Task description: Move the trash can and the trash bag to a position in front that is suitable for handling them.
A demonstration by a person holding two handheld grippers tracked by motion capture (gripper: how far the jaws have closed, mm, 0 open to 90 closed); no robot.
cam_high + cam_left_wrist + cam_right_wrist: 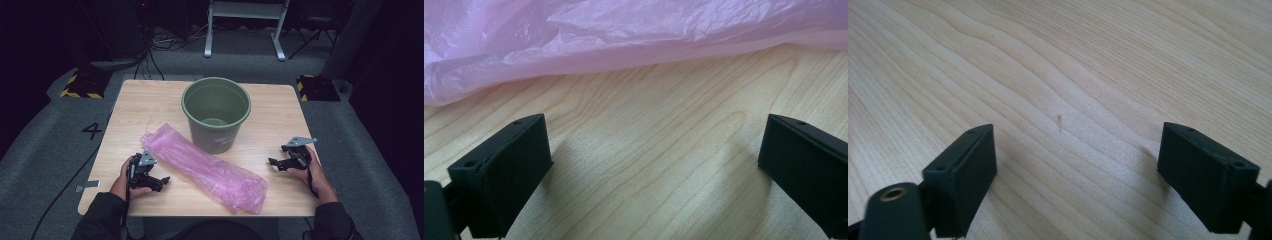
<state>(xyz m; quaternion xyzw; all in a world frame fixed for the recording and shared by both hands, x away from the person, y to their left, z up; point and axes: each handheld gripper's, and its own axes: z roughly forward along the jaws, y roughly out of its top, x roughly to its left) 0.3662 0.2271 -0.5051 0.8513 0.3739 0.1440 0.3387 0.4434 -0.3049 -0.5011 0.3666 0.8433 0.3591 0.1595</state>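
Pink plastic bag [205,167]: flat on the wooden table [150,105], long axis running far-left to near-right, just before the green bucket [216,112]. Bucket's pink label unreadable. Floor marking: "4" [92,130]. Left gripper [161,181] and right gripper [272,162]: jaws spread, empty, flanking the bag.

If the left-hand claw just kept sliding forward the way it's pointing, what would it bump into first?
Most likely the pink plastic bag. The left gripper has its jaws open over bare wooden table, and the bag's crumpled edge lies straight ahead; how far off is hard to judge.
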